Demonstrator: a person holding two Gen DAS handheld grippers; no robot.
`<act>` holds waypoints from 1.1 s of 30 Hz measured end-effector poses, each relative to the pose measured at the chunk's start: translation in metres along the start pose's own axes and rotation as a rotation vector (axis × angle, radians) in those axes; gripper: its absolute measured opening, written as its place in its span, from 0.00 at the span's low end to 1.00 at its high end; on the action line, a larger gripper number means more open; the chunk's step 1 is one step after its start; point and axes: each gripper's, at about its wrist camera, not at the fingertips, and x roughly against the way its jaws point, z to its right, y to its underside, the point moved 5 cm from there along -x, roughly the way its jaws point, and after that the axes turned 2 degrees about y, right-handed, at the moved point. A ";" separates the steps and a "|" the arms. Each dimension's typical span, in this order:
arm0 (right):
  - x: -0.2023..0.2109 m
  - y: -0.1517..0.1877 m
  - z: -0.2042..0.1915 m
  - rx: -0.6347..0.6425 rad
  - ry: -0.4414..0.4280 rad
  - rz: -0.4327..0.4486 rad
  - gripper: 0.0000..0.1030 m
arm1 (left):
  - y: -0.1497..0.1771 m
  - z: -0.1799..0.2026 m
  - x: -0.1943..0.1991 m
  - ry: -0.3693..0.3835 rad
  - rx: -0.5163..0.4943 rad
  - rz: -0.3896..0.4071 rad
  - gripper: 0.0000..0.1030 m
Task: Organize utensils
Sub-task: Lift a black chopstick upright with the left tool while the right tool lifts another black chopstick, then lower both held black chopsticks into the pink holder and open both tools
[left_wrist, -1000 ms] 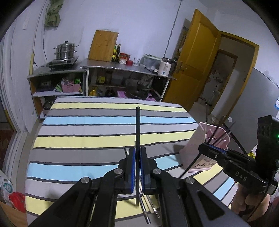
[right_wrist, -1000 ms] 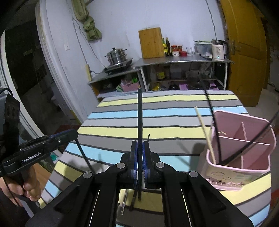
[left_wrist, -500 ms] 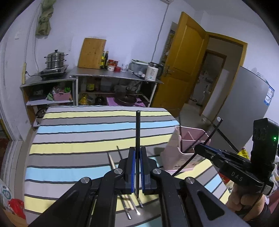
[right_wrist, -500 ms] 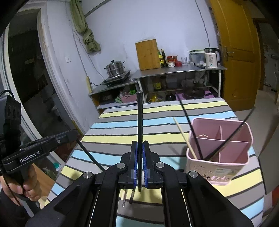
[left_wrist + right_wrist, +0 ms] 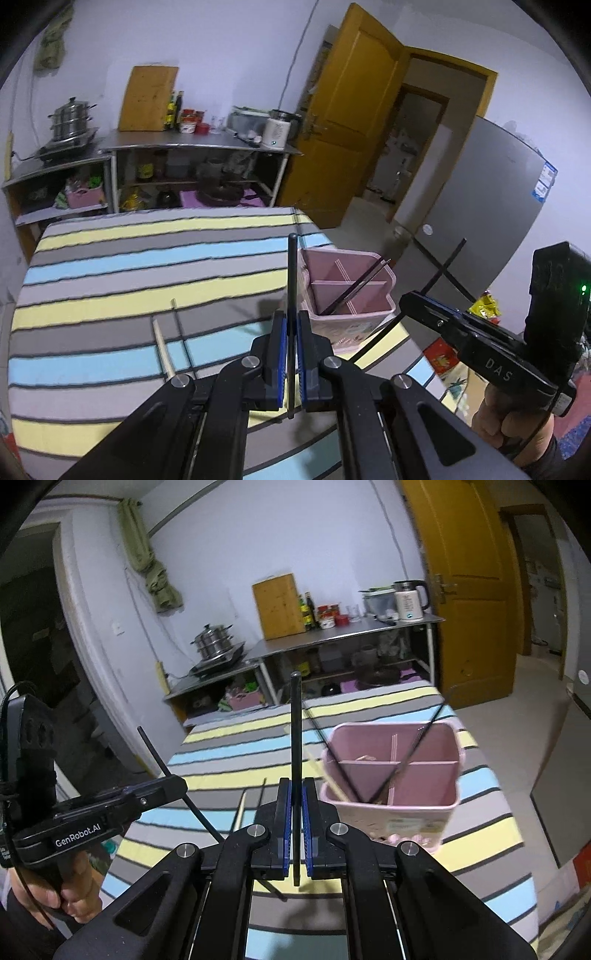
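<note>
My left gripper (image 5: 291, 325) is shut on a black chopstick (image 5: 292, 273) that stands upright between the pads. My right gripper (image 5: 296, 792) is shut on another black chopstick (image 5: 296, 731), also upright. A pink divided utensil holder (image 5: 347, 295) stands on the striped table at the right; it also shows in the right wrist view (image 5: 395, 771) with several chopsticks leaning in it. Both grippers hover above the table, just left of the holder. Loose chopsticks, one pale wooden (image 5: 162, 343) and one dark (image 5: 183, 339), lie on the cloth.
The striped tablecloth (image 5: 129, 258) covers the table. Metal shelves with a steamer pot (image 5: 72, 120), a cutting board and a kettle stand by the far wall. A yellow door (image 5: 354, 122) and a grey fridge (image 5: 484, 206) are at the right.
Both grippers have risen and drawn toward the holder, each keeping its black chopstick. The holder now sits closer to the centre of both views.
</note>
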 end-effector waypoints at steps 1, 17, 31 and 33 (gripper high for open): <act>0.003 -0.003 0.004 -0.005 0.006 0.010 0.05 | -0.004 0.004 -0.001 0.006 -0.005 0.004 0.04; 0.045 -0.079 0.048 -0.033 0.078 0.189 0.05 | -0.100 0.055 -0.017 0.046 -0.095 0.127 0.05; -0.014 -0.054 0.069 -0.048 0.122 0.090 0.05 | -0.081 0.029 -0.093 -0.009 -0.098 0.024 0.05; -0.022 -0.048 0.072 -0.049 0.124 0.072 0.05 | -0.075 0.024 -0.102 -0.010 -0.091 0.005 0.05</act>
